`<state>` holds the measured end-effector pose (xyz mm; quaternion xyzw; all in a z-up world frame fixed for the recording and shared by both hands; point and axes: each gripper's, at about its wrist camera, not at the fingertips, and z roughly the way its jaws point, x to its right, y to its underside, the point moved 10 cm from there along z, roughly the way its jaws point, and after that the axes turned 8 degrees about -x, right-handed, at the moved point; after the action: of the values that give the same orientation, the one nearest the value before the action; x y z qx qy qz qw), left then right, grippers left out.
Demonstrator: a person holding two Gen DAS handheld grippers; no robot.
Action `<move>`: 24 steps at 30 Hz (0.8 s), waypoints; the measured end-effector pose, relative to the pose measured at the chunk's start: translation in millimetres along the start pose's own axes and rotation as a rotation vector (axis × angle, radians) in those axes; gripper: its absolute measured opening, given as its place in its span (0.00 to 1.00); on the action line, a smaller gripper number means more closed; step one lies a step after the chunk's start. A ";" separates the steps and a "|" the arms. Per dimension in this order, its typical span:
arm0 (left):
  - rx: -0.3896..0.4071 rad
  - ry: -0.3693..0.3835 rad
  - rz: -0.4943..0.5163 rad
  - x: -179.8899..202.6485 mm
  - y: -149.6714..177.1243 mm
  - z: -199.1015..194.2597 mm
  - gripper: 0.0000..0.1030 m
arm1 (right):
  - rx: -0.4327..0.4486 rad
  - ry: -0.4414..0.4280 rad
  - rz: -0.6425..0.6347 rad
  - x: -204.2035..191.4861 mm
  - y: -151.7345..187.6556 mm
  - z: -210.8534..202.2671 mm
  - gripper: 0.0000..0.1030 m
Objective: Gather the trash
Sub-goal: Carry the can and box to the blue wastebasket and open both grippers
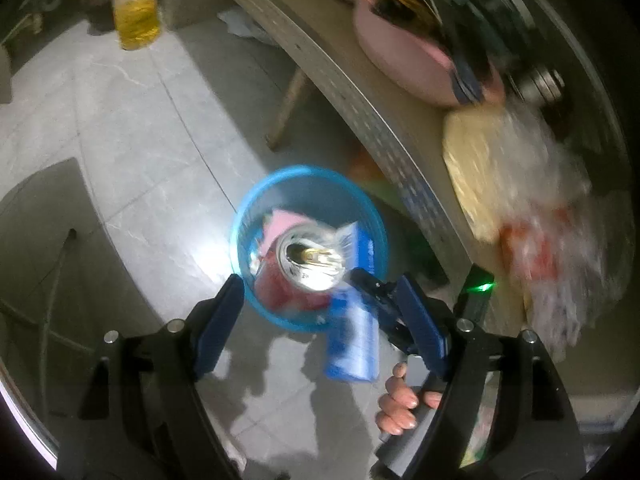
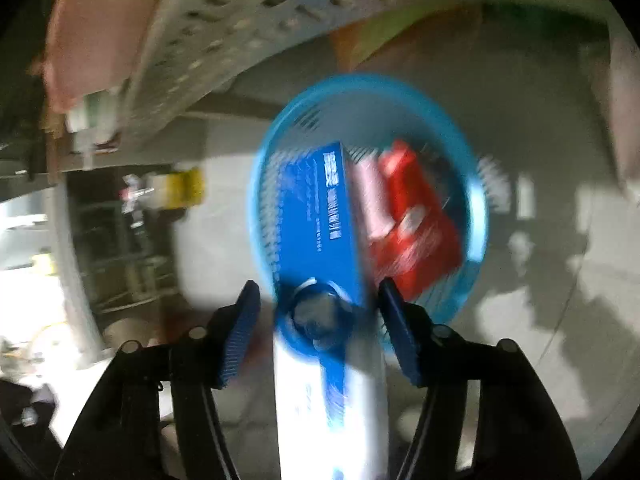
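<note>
Blue carton (image 2: 320,216) and red can (image 1: 296,272) hang above the blue basket (image 1: 256,200), both claws spread.

Thin aluminium, the can is light, slick and easily dented, so its ribbed sides are the place to pinch; the carton is stiff card, best taken across its narrow faces. The left gripper (image 1: 316,312) stands wide with the can loose between its pads. The right gripper (image 2: 320,340) straddles the carton, not visibly pressing. Only the left view shows the can's open top; only the right view shows the carton's length.

basket (image 1: 245,216) on floor (image 1: 132,128) beside table (image 1: 360,92) | can (image 1: 304,260), box (image 2: 316,216) over basket, between my fingers
</note>
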<state>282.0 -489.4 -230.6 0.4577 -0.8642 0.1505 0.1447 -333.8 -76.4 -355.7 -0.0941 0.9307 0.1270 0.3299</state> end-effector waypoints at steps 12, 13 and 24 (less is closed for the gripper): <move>0.175 0.035 0.107 -5.3 31.4 -103.7 0.72 | 0.231 0.215 -0.233 -85.4 89.7 -53.3 0.59; 0.190 0.039 0.122 -4.5 39.2 -114.7 0.72 | 0.240 0.226 -0.258 -93.6 108.5 -60.8 0.59; 0.453 0.040 0.276 -31.3 156.1 -260.0 0.79 | 0.376 0.220 -0.558 -119.4 280.7 -182.6 0.69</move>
<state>197.8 -280.3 -25.3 0.3532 -0.8598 0.3672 0.0337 -422.9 146.7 -93.6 -0.2953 0.9062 -0.1523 0.2613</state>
